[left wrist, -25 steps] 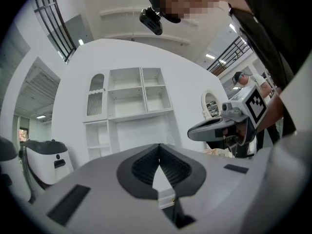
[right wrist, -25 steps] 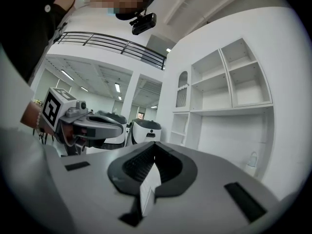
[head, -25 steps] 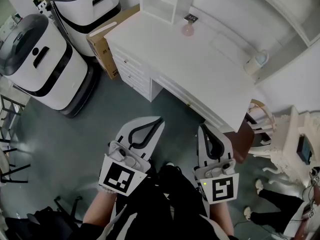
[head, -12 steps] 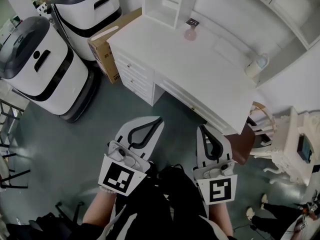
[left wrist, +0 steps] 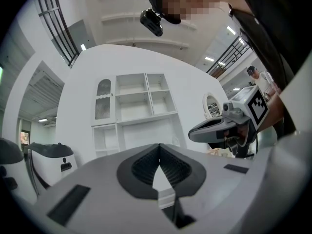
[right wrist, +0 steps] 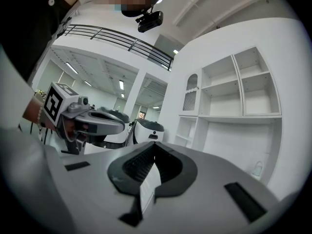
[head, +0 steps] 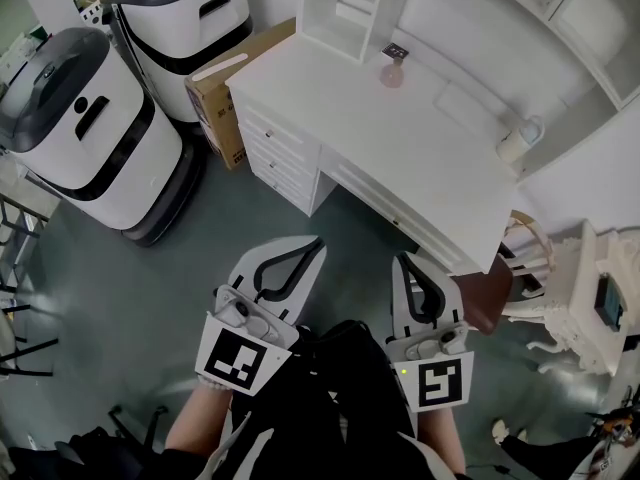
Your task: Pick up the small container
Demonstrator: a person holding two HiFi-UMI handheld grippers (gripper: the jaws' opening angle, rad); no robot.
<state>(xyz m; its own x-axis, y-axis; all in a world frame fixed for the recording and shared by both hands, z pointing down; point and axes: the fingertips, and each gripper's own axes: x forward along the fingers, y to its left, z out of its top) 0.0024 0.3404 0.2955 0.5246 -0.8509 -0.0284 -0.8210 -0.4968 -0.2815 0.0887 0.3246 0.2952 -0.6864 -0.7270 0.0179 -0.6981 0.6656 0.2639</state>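
Left gripper [head: 312,244] and right gripper [head: 405,262] both closed, empty; desk [head: 400,158] has drifted rightward in head view; approach phase, pickup pending.

Ahead of the left gripper [head: 318,239] and the right gripper [head: 402,258] stands a white desk [head: 400,158] with drawers, and a white shelf unit [head: 345,8] is at its far left end by the white wall [head: 470,28]. To the left of the left gripper, on the grey floor [head: 150,278], are two round white-and-black machines [head: 85,128] and a cardboard box [head: 225,98] just beside the desk. To the right of the right gripper is carved white furniture [head: 575,288].
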